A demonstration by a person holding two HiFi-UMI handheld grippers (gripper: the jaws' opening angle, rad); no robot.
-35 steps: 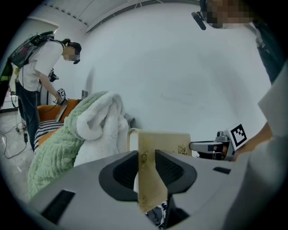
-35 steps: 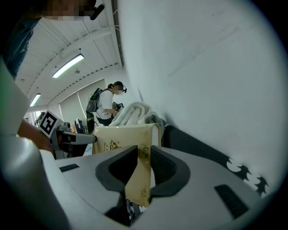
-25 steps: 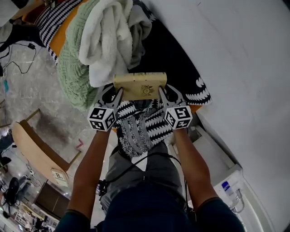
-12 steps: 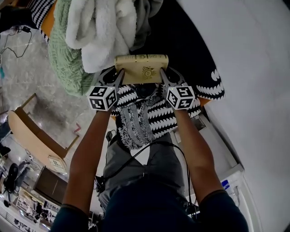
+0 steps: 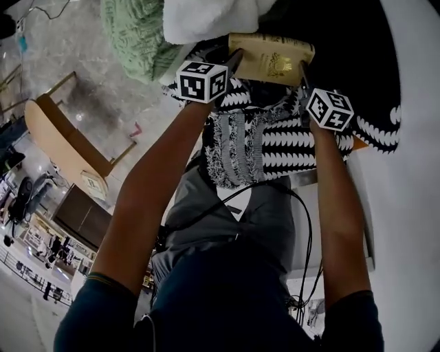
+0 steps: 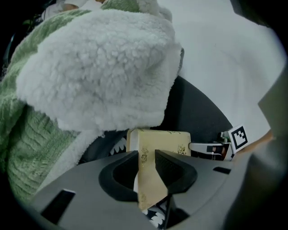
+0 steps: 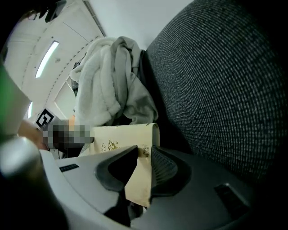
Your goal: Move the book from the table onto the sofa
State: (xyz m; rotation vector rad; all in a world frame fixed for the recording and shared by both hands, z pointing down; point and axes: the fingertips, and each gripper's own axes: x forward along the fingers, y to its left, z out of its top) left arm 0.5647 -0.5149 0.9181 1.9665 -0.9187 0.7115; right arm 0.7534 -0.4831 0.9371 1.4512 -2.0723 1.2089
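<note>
Left gripper (image 5: pixel 232 60) and right gripper (image 5: pixel 303 74) each pinch one end of the book (image 5: pixel 271 58) — jaws clamped on its cover. We judge it clear of the table and low over the sofa (image 5: pixel 350 38), beside the white fleece (image 6: pixel 94 67). Remaining — set down, release. We cannot confirm contact with the seat.

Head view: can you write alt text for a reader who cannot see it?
Seen from above, a person grips a cream book by its two short edges, the left gripper on one, the right gripper on the other, above a sofa draped with a black-and-white throw. A green knitted blanket and a white fleecy blanket lie heaped beyond it.
</note>
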